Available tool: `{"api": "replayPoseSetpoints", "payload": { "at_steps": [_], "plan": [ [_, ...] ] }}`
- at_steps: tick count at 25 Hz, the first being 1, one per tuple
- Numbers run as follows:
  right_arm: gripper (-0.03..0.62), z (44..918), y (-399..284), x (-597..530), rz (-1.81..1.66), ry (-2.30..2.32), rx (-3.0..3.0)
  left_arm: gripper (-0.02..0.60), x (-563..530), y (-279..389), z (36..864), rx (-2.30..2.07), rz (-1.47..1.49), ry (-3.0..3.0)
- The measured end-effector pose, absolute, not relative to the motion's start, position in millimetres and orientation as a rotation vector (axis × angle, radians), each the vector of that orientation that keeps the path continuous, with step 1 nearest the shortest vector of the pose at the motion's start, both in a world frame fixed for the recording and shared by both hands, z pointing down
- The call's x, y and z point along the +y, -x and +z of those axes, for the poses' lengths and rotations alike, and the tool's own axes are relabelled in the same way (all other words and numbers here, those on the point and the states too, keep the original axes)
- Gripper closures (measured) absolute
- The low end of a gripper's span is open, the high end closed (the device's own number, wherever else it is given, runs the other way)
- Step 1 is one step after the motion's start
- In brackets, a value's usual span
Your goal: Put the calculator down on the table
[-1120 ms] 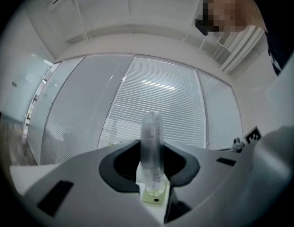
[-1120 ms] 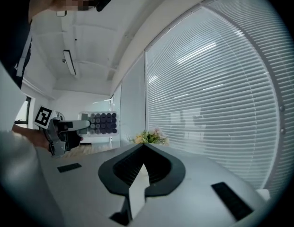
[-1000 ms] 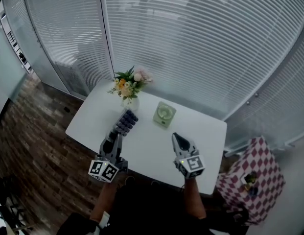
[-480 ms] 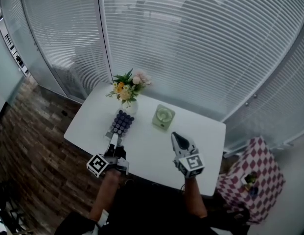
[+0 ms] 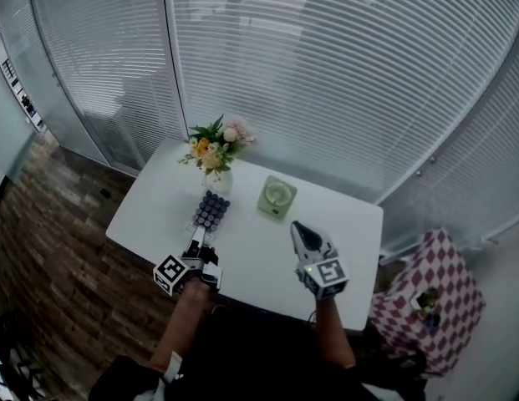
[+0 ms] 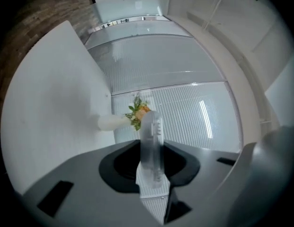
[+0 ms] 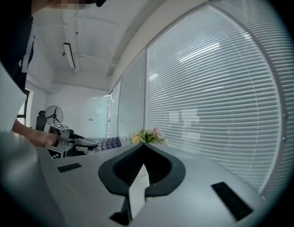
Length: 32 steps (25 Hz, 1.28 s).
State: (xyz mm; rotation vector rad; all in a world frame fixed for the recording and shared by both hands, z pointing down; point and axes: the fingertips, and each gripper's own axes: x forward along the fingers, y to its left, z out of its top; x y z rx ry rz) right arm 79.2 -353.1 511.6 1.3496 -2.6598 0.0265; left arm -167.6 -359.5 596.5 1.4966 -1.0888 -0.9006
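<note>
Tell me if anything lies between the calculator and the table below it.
Nothing visible does. The left gripper holds the calculator over bare table. The vase stands near its far end and the green dish is off to the right.

Left hand-held gripper clamped level, right hand-held gripper empty, jaws together

Your head camera looks steeply down from high above the white tabletop, both grippers low in frame, the blinds beyond. The camera on your left gripper sits rolled sideways, so the tabletop rises like a wall at its left, and it faces the flowers. The camera on your right gripper looks low across the tabletop at the same flowers, with the left gripper and calculator at its left.
</note>
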Motion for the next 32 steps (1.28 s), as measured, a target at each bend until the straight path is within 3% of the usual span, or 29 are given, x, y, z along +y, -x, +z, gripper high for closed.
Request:
{"api": "replayPoseSetpoints", "payload": {
  "at_steps": [19,32],
  "plan": [
    [0.588,524.3,-75.2,-342.8,0.063,-1.350,-2.607,0.480,-383.6,150.4,813.9,-1.108,-0.609,-1.303],
    [0.588,533.7,-75.7,-338.0,0.069,-1.350,-2.571,0.480,-418.2,130.9,850.6,-1.060,-0.549,-1.296]
  ]
}}
